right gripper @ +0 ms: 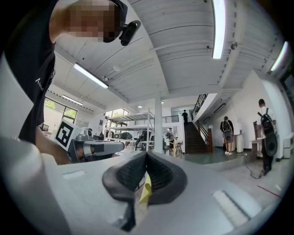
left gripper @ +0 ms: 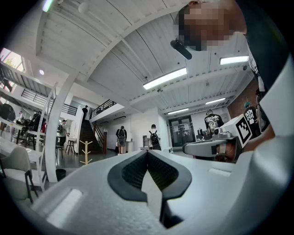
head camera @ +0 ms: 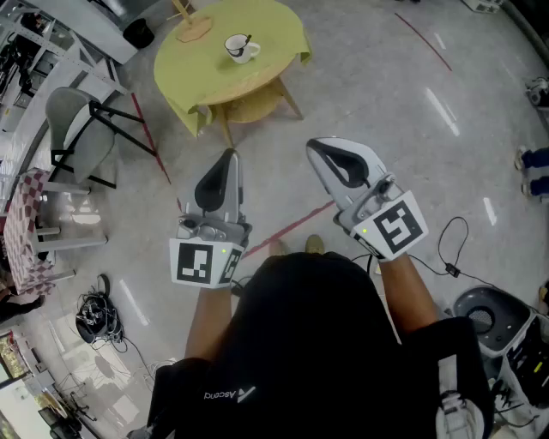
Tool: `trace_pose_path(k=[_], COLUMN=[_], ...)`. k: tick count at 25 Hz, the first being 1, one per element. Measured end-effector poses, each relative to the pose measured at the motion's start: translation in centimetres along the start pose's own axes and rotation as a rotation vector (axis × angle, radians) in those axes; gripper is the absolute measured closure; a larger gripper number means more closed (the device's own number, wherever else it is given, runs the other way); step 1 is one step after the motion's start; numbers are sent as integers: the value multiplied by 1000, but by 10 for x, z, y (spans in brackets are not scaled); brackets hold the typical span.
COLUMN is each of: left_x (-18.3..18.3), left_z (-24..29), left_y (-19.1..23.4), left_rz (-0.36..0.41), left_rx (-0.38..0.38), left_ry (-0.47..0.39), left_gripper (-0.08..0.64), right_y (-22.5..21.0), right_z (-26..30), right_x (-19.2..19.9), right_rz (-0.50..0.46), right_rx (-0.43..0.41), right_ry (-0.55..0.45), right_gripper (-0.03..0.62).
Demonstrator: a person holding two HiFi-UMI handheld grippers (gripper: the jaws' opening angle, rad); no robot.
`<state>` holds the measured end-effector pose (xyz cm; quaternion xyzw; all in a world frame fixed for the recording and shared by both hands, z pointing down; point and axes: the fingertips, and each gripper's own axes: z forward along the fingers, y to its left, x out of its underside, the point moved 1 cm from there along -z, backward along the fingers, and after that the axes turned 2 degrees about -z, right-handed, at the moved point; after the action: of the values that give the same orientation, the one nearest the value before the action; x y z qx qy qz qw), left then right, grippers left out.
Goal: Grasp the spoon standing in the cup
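A white cup (head camera: pixel 243 49) with a dark spoon (head camera: pixel 239 43) standing in it sits on a round table covered by a yellow-green cloth (head camera: pixel 266 34), far ahead in the head view. Both grippers are held level in front of the person, well short of the table. My left gripper (head camera: pixel 229 155) is shut with nothing between its jaws; in its own view the tips meet (left gripper: pixel 147 153). My right gripper (head camera: pixel 316 147) is likewise shut and empty (right gripper: pixel 146 155). Each gripper shows in the other's view: the right gripper (left gripper: pixel 207 147) and the left gripper (right gripper: pixel 97 147). Neither gripper view shows the cup.
A wooden object (head camera: pixel 193 26) lies on the table's far side. A grey chair (head camera: pixel 73 129) stands to the left. Cables (head camera: pixel 96 317) and a round device (head camera: pixel 485 313) lie on the floor. Red tape (head camera: pixel 292 227) crosses the floor. People (left gripper: pixel 121 138) stand near a staircase (right gripper: pixel 195 137).
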<state>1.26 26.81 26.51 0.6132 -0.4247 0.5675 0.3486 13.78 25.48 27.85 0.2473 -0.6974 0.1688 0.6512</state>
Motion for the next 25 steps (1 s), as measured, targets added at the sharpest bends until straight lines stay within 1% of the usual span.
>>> trace_pose_path(k=[3, 7, 11, 14, 17, 21, 25], left_x=[0, -3, -7, -11, -8, 12, 26], left_z=[3, 12, 22, 28, 33, 47, 79], left_y=[-5, -13, -15, -12, -5, 13, 46], left_rz=[1, 4, 17, 29, 32, 33, 26], left_rx=[-8, -21, -43, -62, -79, -97, -101], left_ry=[5, 7, 8, 4, 7, 9, -3], left_gripper=[549, 548, 548, 548, 548, 548, 548], right_y=[-4, -11, -21, -29, -39, -53, -77], right_z=[-3, -7, -9, -4, 5, 26, 62], right_x=[-2, -9, -6, -3, 3, 21, 40], right_rz=[-3, 25, 0, 4, 8, 13, 2], right_rx=[1, 6, -6, -11, -5, -6, -2], right_ry=[-7, -22, -9, 2, 7, 0, 21], right_gripper=[589, 589, 589, 589, 589, 589, 589])
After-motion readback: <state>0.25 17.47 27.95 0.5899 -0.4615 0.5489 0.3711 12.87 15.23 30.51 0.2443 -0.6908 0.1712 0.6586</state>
